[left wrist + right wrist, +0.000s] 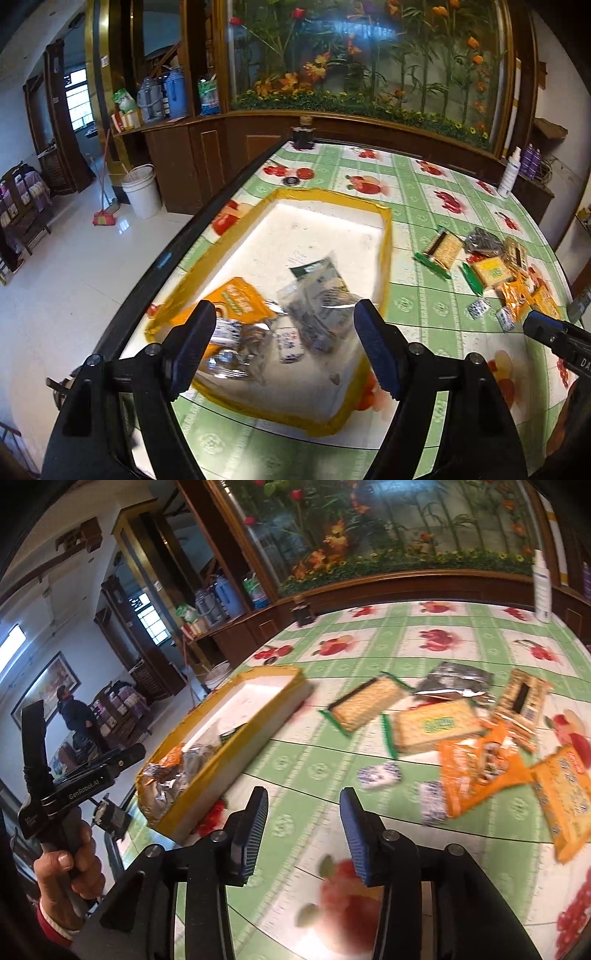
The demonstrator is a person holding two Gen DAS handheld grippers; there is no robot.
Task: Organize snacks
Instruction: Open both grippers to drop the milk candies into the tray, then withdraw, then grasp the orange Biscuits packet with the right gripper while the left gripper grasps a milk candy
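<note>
The shallow white foam tray with yellow-taped rim [384, 236] serves as the collecting bin. Inside it lie an orange snack packet [236, 299] and several clear and silver wrapped snacks [317, 295]. The left gripper [284, 345] hangs over the tray with its jaws wide apart and nothing between them. Beside the tray, the right gripper [304, 829] has jaws partly apart and empty, pointing toward the loose pile of cracker packs and orange packets [476, 738], probably to fetch another.
</note>
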